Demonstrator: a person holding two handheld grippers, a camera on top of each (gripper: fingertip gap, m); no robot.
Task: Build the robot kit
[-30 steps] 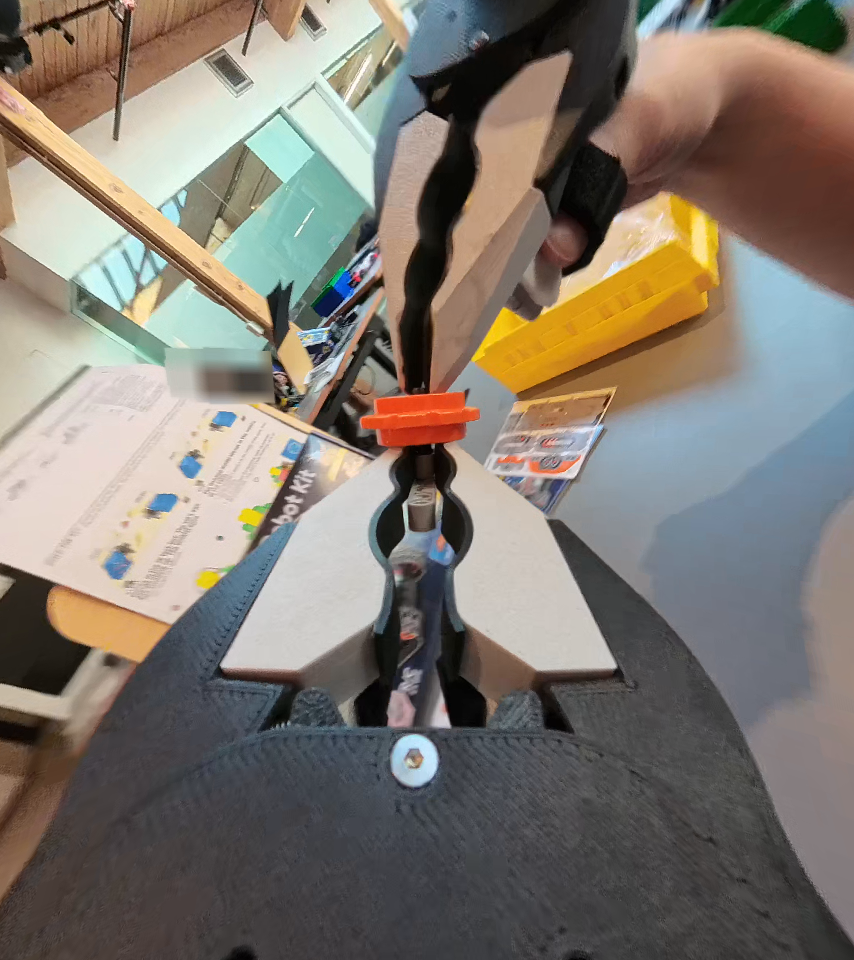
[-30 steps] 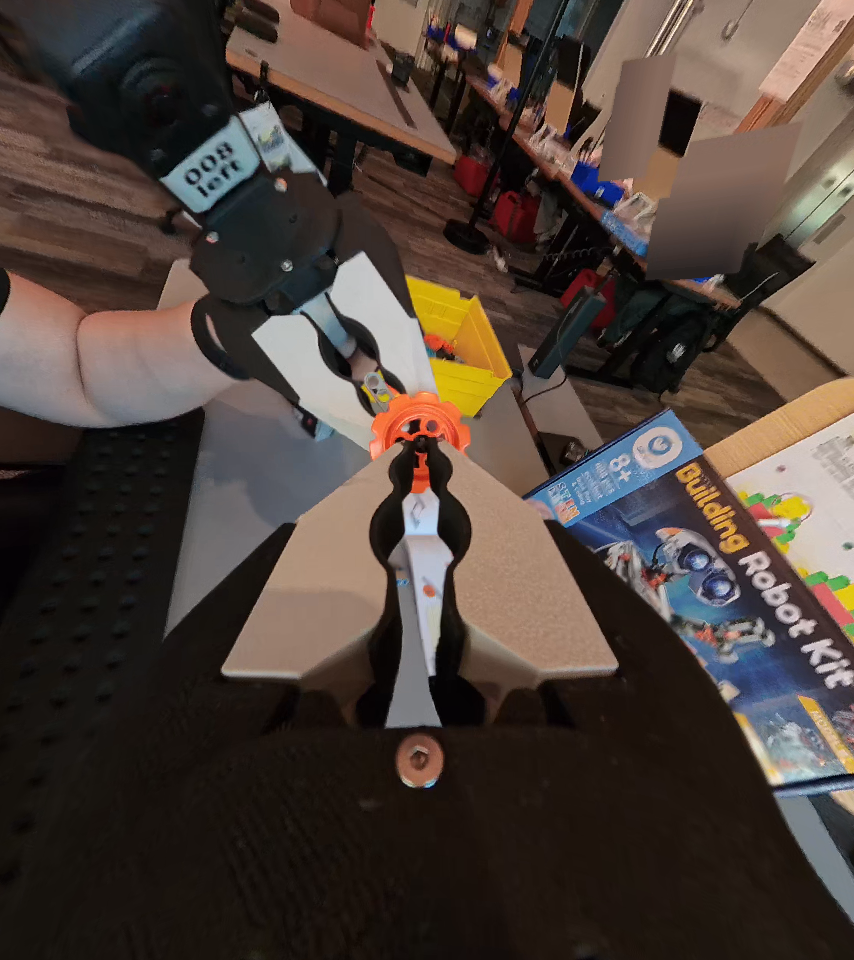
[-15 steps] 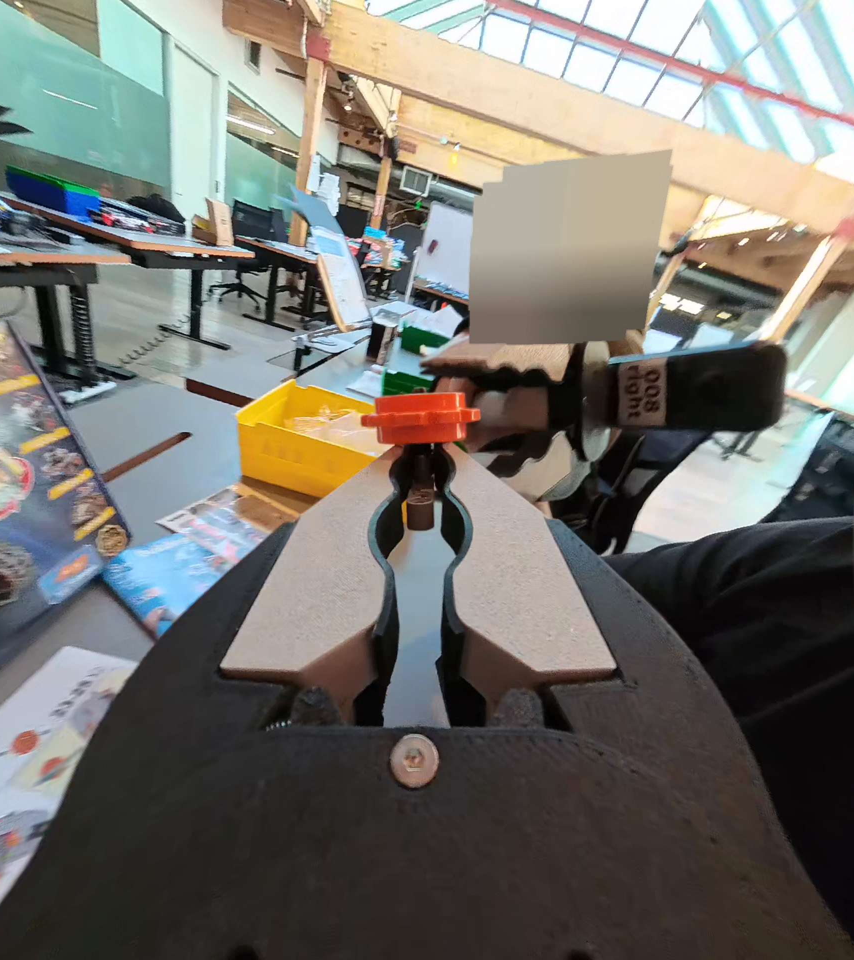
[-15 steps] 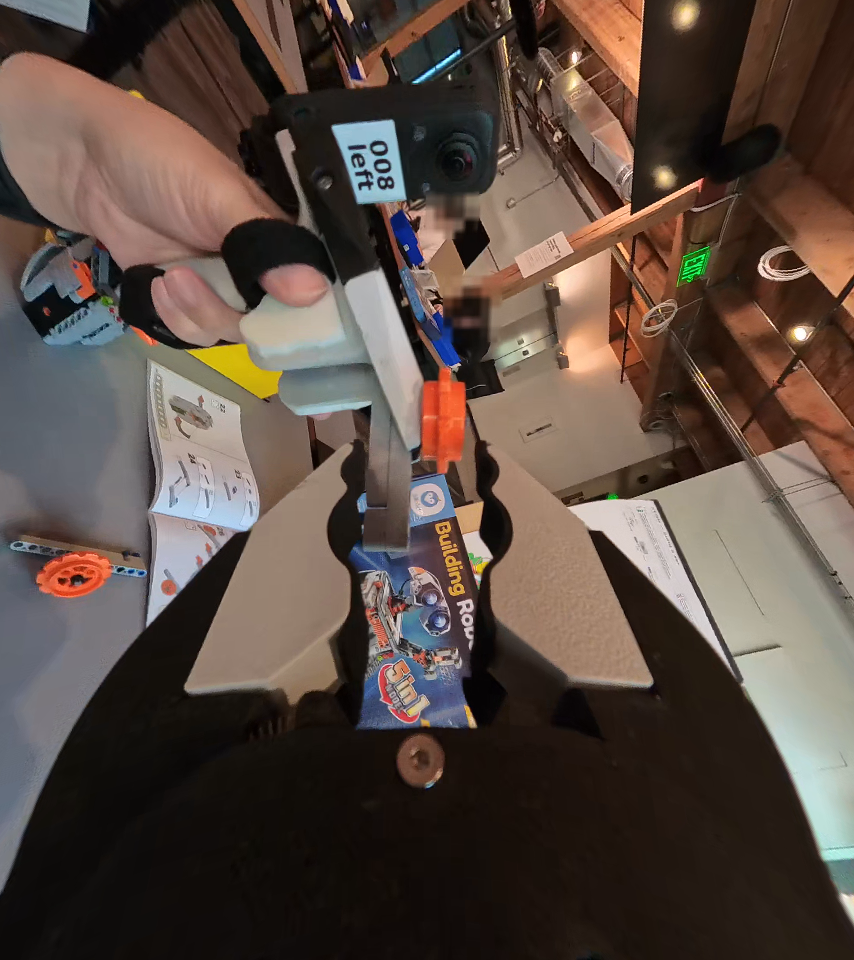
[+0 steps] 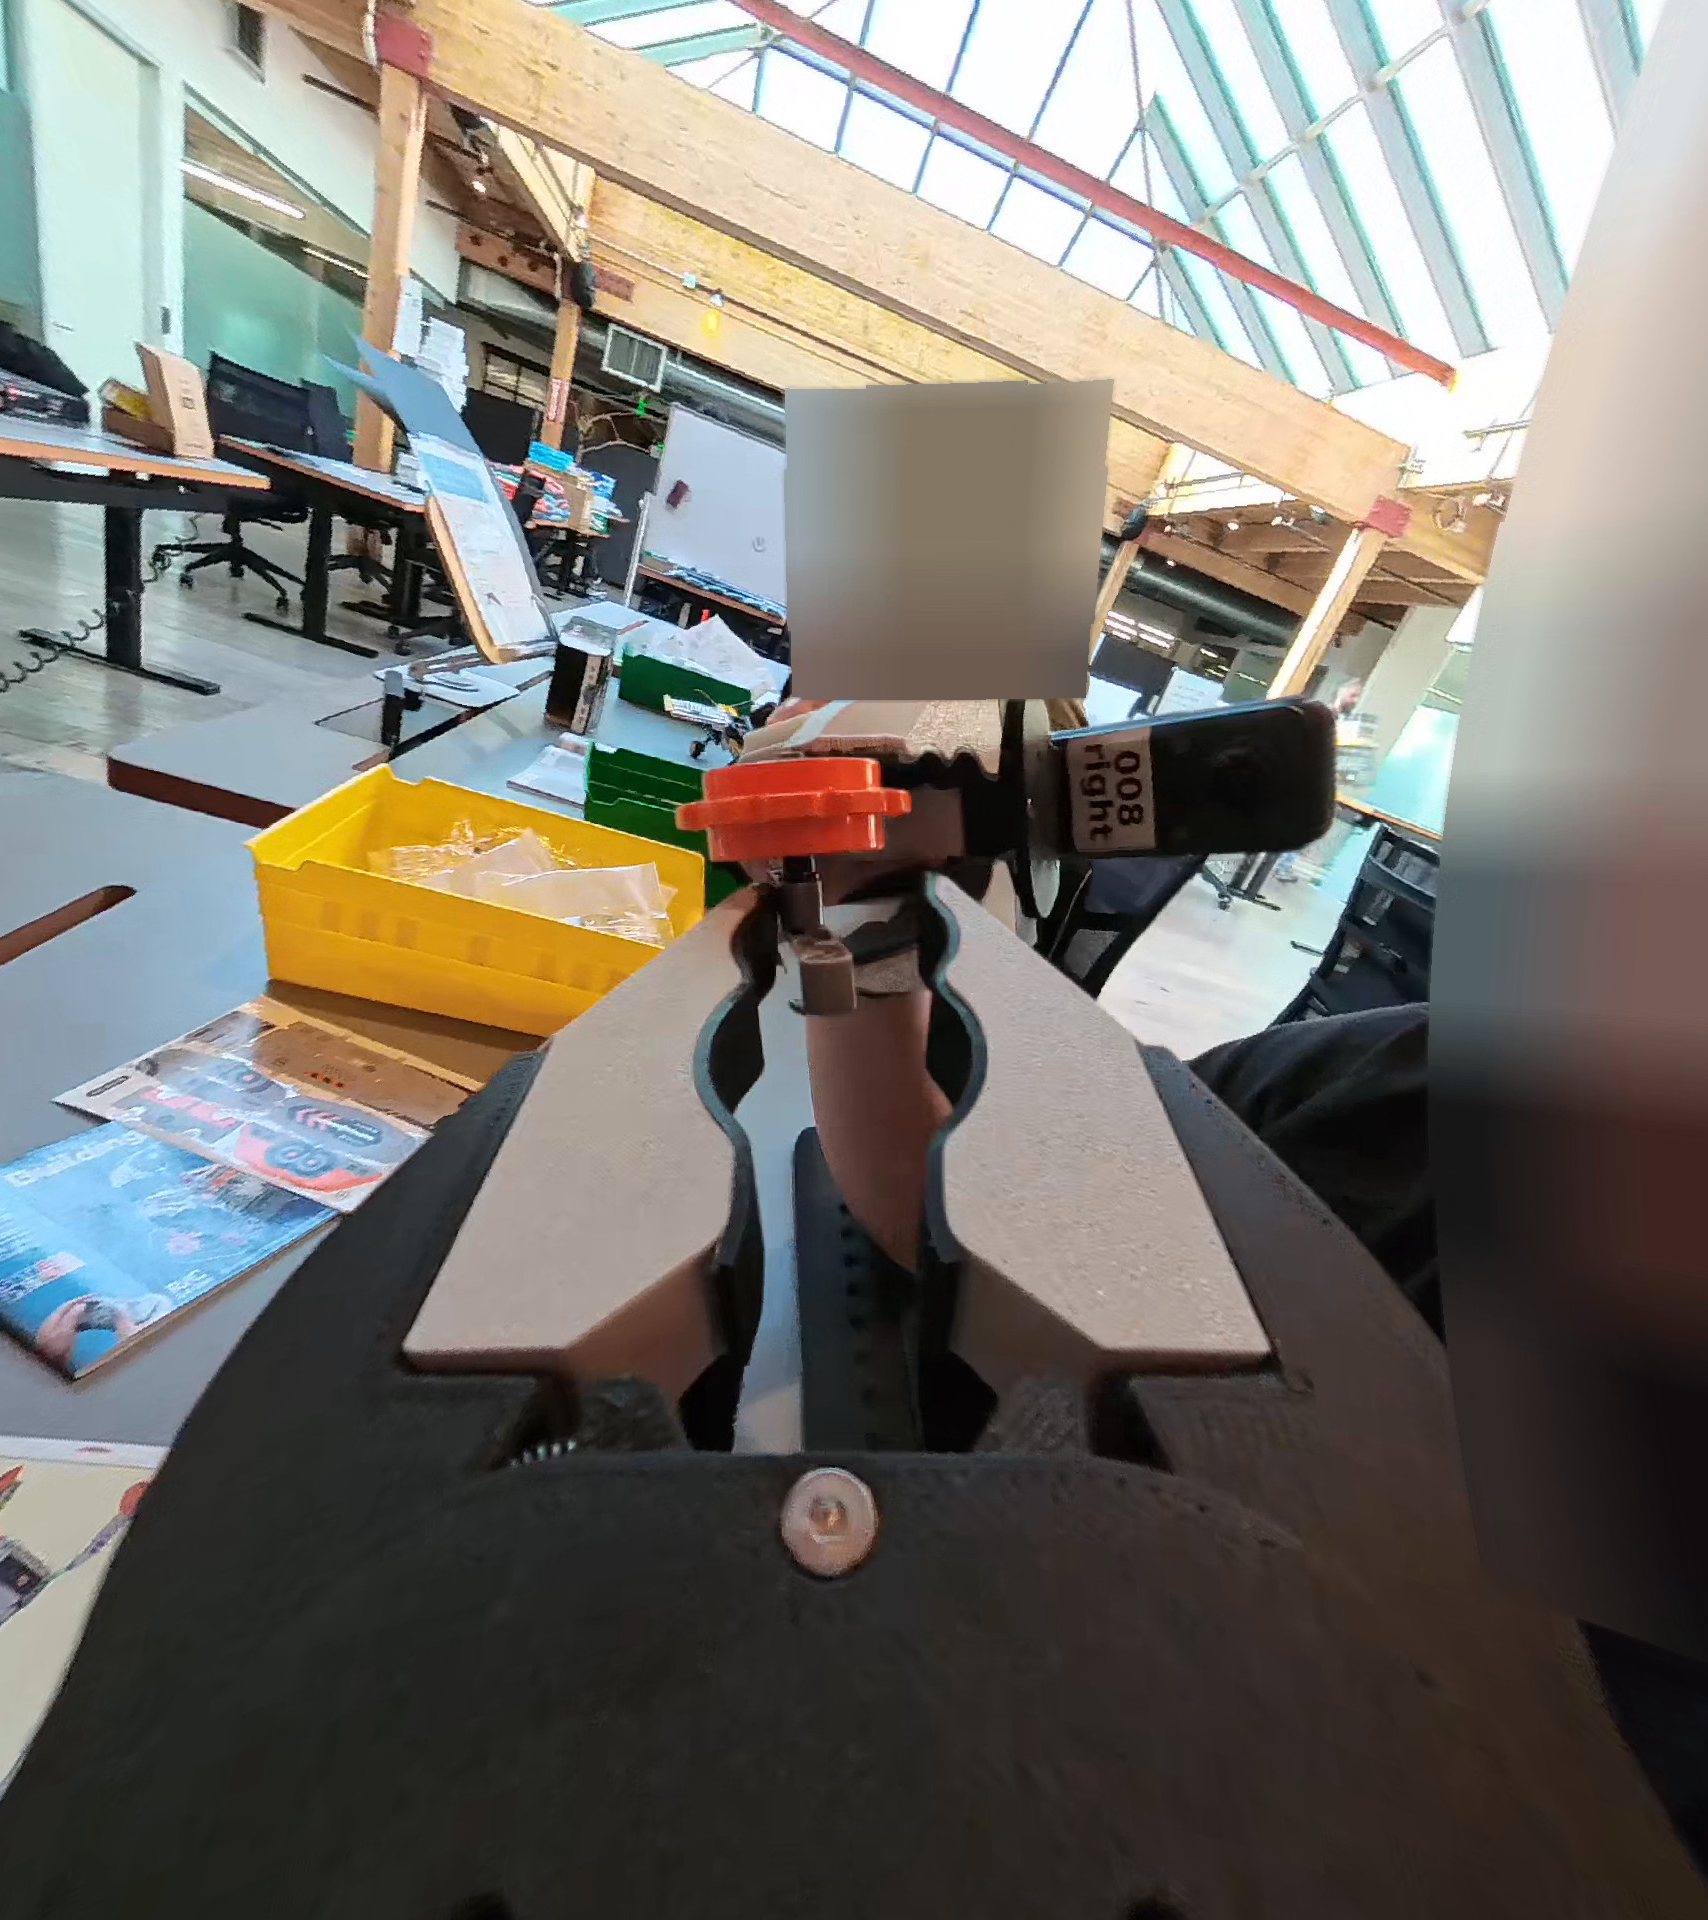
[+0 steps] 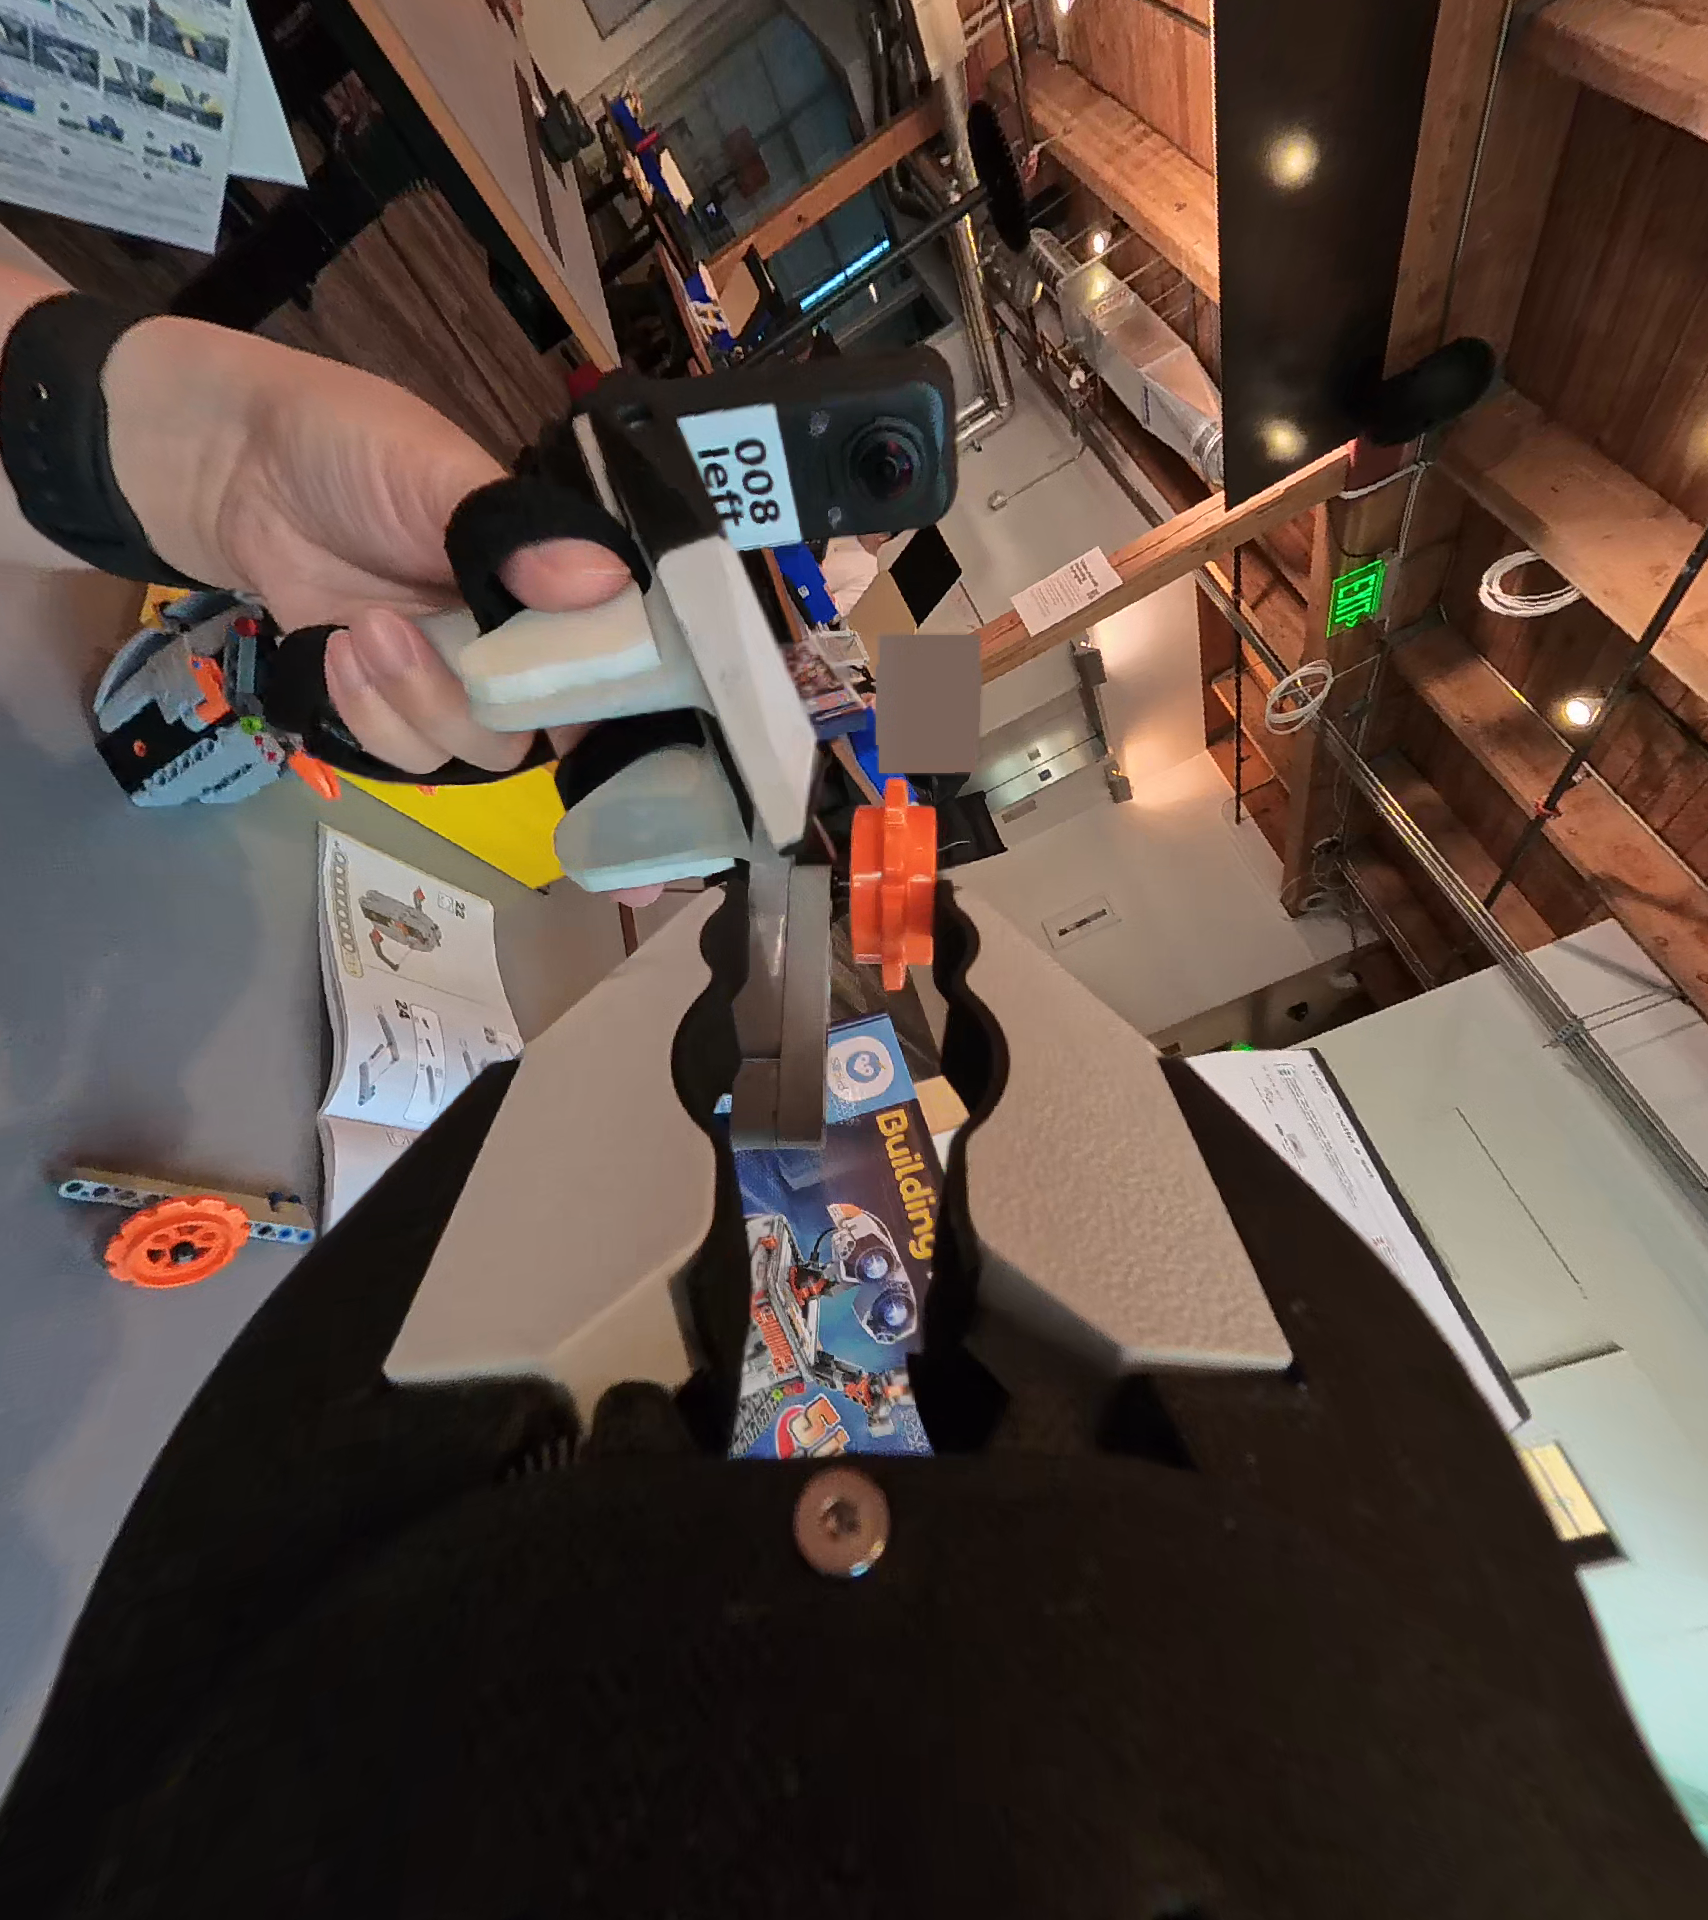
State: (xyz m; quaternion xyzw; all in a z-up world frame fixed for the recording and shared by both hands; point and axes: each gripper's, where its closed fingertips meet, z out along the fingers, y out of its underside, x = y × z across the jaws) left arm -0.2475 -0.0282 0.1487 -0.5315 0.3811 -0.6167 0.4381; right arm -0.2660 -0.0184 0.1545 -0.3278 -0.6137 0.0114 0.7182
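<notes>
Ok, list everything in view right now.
orange gear: one, orange, on a black axle between both tongs' tips
yellow bin: one, yellow, on table, clear bags inside
half-built model: one, grey and black, on table near bin
wheel on beam: one, orange, lying on table
kit box: one, blue, seen through right tongs' gap
instruction booklet: one, white, open on table
left tongs: one, grey fingers apart, axle beside one finger
right tongs: one, grey fingers apart around gear
left hand: one, gripping left tongs

2 grippers, 2 orange gears, 1 yellow bin, 1 kit box, 1 open booklet
</notes>
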